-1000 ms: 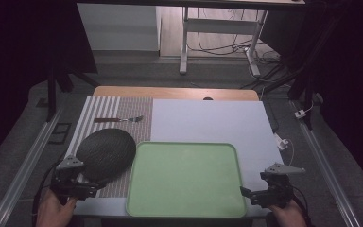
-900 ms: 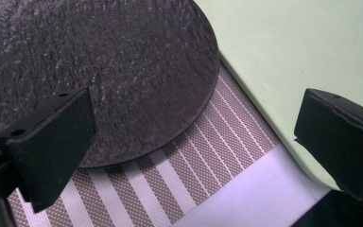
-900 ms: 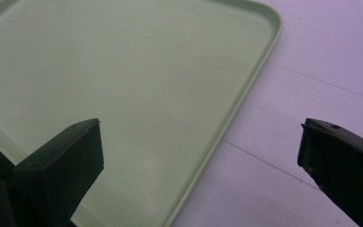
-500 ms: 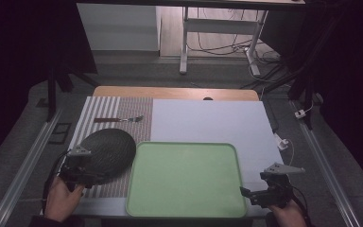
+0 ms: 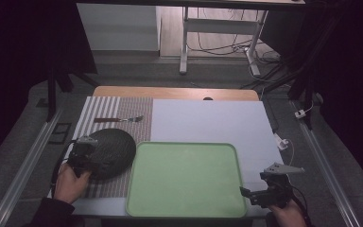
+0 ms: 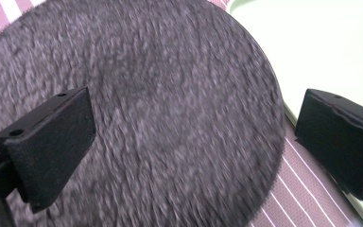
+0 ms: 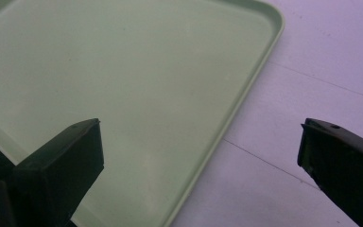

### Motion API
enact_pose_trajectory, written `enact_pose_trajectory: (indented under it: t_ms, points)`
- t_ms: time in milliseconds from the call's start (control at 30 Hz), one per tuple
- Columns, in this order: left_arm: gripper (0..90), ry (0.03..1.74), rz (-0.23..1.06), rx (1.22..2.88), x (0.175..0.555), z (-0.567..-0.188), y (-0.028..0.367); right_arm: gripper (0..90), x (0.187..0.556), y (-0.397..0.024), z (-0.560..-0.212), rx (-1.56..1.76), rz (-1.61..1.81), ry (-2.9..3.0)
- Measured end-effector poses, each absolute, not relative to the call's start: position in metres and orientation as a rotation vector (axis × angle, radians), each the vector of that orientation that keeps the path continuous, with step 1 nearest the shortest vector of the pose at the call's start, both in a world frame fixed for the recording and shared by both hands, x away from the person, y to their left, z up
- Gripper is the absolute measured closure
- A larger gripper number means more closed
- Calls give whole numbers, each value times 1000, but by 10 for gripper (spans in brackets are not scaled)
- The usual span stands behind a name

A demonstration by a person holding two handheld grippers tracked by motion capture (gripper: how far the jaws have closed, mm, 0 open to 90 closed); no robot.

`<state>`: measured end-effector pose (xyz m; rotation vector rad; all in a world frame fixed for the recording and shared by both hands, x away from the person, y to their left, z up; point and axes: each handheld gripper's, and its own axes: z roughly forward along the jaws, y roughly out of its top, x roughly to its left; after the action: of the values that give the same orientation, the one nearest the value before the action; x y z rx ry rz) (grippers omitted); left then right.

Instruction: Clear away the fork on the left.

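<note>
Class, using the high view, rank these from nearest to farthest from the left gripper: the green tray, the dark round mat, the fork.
1. Dark round mat, directly under the left gripper.
2. Green tray, just right of it.
3. Fork, farther back on the striped mat.

Dim room, dark sides. Grey floor point(image 5: 137, 71) past table. White desk legs point(image 5: 184, 40) at back, cables point(image 5: 217, 45) trailing beneath. Pale cabinet point(image 5: 118, 28) left of them.

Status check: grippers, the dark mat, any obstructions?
Left gripper open, over round dark fuzzy mat on striped placemat. Right gripper open above green tray's edge. Nothing in the way.
</note>
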<state>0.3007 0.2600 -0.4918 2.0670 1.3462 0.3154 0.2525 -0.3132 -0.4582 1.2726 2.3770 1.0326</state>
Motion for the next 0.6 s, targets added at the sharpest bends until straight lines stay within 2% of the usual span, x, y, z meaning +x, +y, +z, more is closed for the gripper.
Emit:
enact_pose_trajectory:
  t_ms: [600]
  points:
    - [0, 1374, 342, 2062, 355, -497, 266, 12, 253, -313, -459, 1278, 1031, 2382]
